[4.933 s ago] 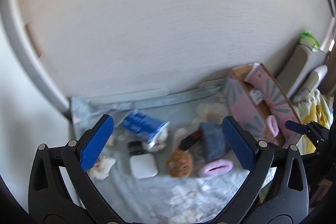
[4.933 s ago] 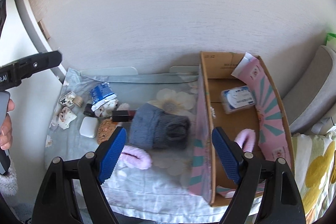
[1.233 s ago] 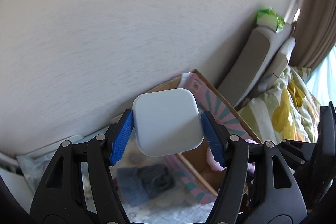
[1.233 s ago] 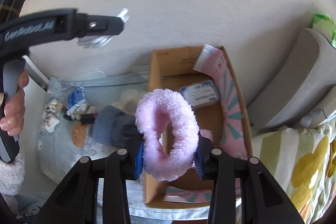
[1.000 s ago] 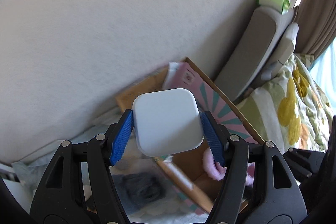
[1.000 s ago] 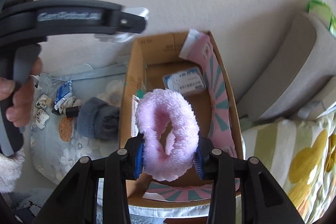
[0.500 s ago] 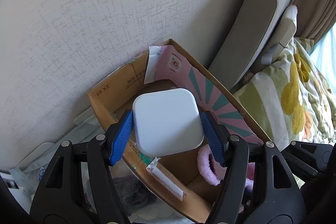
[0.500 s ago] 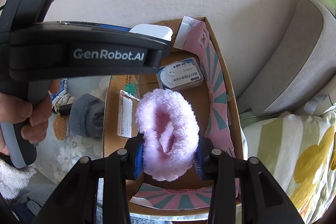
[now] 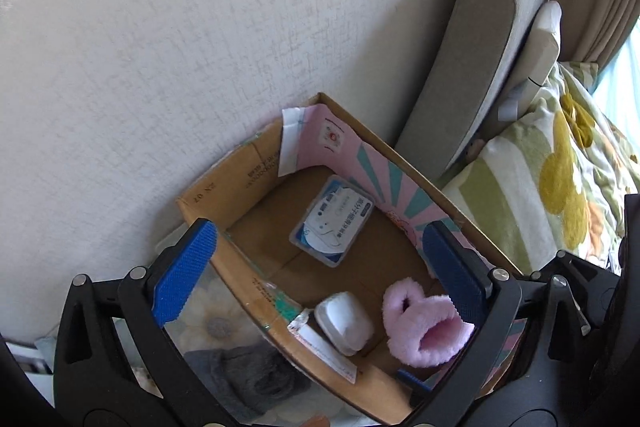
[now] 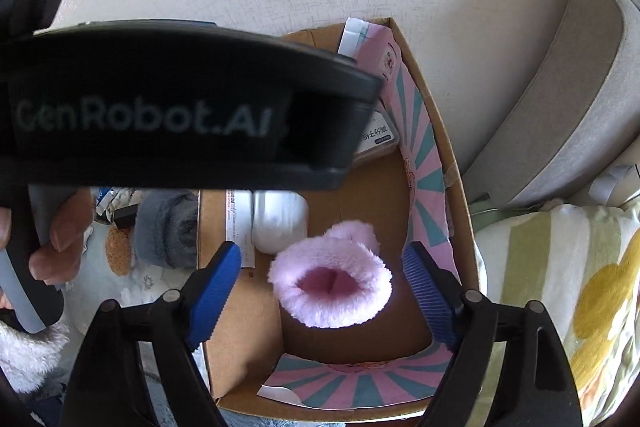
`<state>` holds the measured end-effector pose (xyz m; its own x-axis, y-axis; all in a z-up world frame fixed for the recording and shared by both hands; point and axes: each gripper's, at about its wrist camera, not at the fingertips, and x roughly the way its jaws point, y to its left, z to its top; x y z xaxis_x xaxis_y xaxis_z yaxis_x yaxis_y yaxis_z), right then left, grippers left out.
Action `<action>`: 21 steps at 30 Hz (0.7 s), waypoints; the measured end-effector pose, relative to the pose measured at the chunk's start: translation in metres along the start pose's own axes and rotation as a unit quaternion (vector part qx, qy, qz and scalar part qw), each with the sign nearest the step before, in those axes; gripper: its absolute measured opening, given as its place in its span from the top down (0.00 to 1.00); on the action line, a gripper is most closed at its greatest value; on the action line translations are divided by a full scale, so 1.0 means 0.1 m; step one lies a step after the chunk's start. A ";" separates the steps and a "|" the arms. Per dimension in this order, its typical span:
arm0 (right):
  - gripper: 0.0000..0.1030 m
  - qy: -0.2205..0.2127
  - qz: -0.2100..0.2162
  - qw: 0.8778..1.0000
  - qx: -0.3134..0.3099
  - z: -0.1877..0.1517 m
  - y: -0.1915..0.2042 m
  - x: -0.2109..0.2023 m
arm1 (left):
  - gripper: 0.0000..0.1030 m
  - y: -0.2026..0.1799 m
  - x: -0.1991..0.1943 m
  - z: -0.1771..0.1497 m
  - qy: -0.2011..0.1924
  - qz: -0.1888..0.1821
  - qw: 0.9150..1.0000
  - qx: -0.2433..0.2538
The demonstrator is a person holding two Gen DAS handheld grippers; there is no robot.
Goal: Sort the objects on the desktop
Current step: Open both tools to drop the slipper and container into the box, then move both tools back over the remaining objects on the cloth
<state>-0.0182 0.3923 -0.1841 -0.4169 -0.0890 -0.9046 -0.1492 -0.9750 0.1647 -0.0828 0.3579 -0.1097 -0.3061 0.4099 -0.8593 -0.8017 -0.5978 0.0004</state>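
An open cardboard box (image 9: pixel 208 195) with pink and teal lining stands against the wall. Inside lie a white rounded case (image 9: pixel 344 321), a pink fluffy slipper (image 9: pixel 424 331) and a flat blue-and-white packet (image 9: pixel 332 225). My left gripper (image 9: pixel 316 275) is open and empty above the box. My right gripper (image 10: pixel 324 287) is open above the box (image 10: pixel 440 131), with the pink slipper (image 10: pixel 332 283) loose between its jaws and the white case (image 10: pixel 280 223) just beyond. The left gripper's black body crosses the right wrist view.
A grey sock (image 9: pixel 248 375) lies on the floral cloth (image 9: pixel 208 327) left of the box; a round brown item (image 10: pixel 120 251) and small packets lie further left. A grey cushion (image 9: pixel 476 59) and a striped floral bedcover (image 9: pixel 552 187) are to the right.
Both grippers have opened. The white case has dropped from the left gripper into the box, and the pink slipper has dropped from the right gripper into the box.
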 end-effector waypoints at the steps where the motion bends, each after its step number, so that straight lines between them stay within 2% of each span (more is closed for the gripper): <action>1: 0.20 -0.002 -0.006 1.000 -0.002 0.00 0.01 -0.01 | 0.00 0.02 -0.03 -0.01 -0.002 -0.002 1.000 -0.001; 5: 0.20 -0.006 -0.019 1.000 -0.007 -0.02 0.03 -0.05 | 0.00 0.15 -0.13 -0.04 -0.012 0.006 1.000 -0.006; 9: 0.20 -0.014 -0.007 1.000 0.006 -0.05 0.05 -0.12 | 0.00 0.31 -0.24 -0.08 -0.019 0.018 1.000 -0.013; 14: 0.20 -0.023 -0.012 1.000 0.002 -0.11 0.16 -0.17 | 0.00 0.54 -0.42 -0.19 -0.030 0.004 0.999 -0.043; 18: 0.20 -0.028 -0.023 0.999 -0.011 -0.14 0.28 -0.22 | 0.00 0.68 -0.58 -0.31 -0.040 0.008 0.997 -0.061; 21: 0.20 -0.036 -0.008 0.999 -0.007 -0.15 0.34 -0.25 | 0.00 0.77 -0.74 -0.46 -0.044 0.012 0.996 -0.071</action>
<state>0.0005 0.3582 -0.1616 -0.4772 -0.0589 -0.8768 -0.1440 -0.9790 0.1442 -0.0987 0.2502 -0.0696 -0.3737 0.4495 -0.8114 -0.7150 -0.6968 -0.0567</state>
